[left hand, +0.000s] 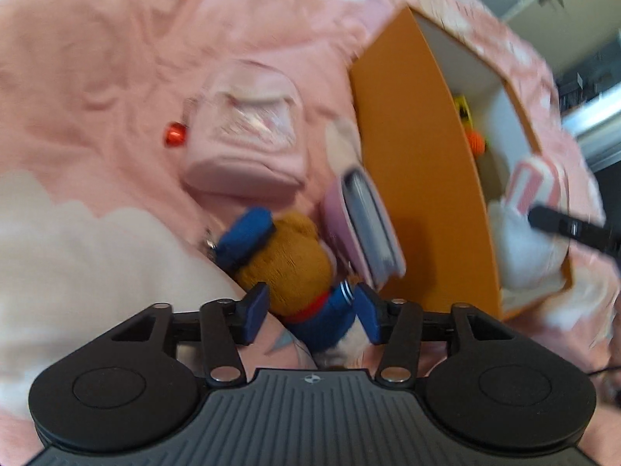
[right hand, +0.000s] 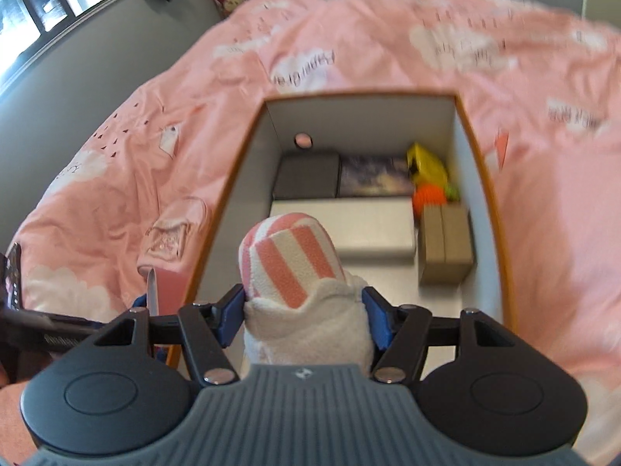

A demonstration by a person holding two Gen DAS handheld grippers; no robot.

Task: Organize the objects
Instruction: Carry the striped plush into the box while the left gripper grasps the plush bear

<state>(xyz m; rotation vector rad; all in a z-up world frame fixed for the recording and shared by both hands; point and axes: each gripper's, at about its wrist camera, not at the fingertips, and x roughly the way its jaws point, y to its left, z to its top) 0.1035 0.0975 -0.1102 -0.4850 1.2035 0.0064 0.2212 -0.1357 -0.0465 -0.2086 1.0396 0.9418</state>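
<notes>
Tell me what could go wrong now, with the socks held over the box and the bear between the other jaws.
The striped socks hang at the near edge of the box, so released here they may catch its near wall. The left gripper is open around the teddy bear, beside a leaning notebook it could knock over.

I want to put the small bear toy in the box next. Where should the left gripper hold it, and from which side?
Grip the bear toy across its blue-clothed body, coming from above. It lies on the bedcover between the left gripper's open fingers, and the body looks narrower than the round head, so the pads can close on both sides.
</notes>
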